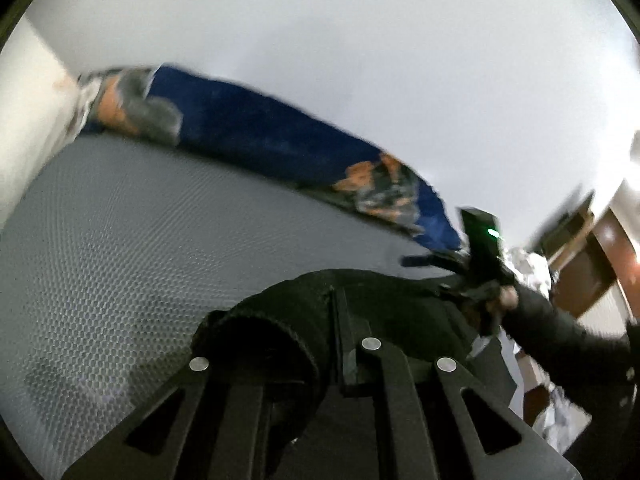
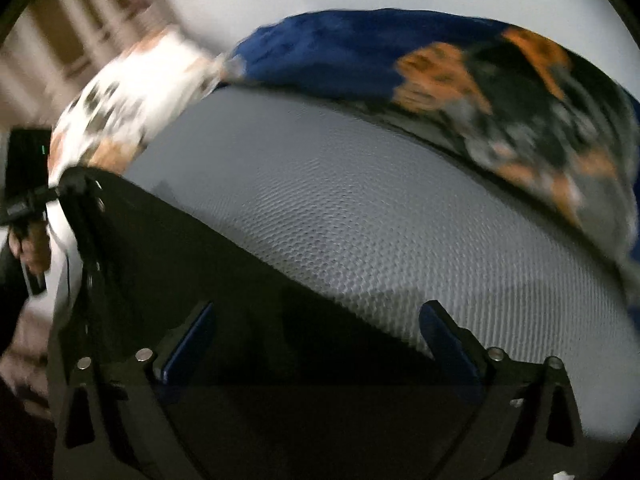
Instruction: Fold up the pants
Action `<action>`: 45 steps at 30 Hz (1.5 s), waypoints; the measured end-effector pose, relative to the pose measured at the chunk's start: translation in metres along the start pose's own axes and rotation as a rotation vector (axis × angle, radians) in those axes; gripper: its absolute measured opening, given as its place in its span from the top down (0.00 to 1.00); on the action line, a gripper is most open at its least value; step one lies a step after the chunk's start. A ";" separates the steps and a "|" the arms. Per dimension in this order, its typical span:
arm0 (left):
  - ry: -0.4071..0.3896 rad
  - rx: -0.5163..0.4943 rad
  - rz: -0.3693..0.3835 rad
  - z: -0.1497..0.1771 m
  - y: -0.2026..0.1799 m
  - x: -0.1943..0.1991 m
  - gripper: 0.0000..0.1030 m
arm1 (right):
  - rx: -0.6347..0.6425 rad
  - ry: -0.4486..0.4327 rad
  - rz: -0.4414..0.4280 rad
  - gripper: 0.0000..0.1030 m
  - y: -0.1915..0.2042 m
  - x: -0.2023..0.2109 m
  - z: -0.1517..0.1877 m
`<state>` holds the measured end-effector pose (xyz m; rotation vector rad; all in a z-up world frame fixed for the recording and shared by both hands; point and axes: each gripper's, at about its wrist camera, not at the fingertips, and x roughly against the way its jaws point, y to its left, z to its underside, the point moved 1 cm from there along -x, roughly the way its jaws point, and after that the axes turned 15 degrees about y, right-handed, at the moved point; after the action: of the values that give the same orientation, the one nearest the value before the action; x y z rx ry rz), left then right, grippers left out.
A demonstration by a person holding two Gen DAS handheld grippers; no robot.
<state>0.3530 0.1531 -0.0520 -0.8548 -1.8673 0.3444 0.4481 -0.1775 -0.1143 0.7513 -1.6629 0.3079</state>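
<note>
The left gripper [image 1: 320, 344] is clamped on a bunched fold of black pants [image 1: 360, 300] over a grey textured mat [image 1: 140, 240]. Behind lies a blue patterned blanket [image 1: 260, 128]. At right, the right gripper [image 1: 480, 248] shows 1 green light.

Both grippers are being seen as black frames: the left gripper [image 1: 304, 360] with silver round screws, the right gripper [image 2: 316, 344] with blue-padded fingers [image 2: 188, 344]. A black sleeve [image 1: 560, 332] is being worn.
</note>
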 end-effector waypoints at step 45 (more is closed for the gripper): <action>0.145 -0.135 -0.180 0.118 -0.095 0.054 0.91 | -0.182 -0.081 0.285 0.92 0.122 0.084 0.225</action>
<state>0.1972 0.1393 -0.0136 -0.7732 -1.8299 0.0442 0.1916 -0.2421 -0.0642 0.3942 -1.8491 0.3238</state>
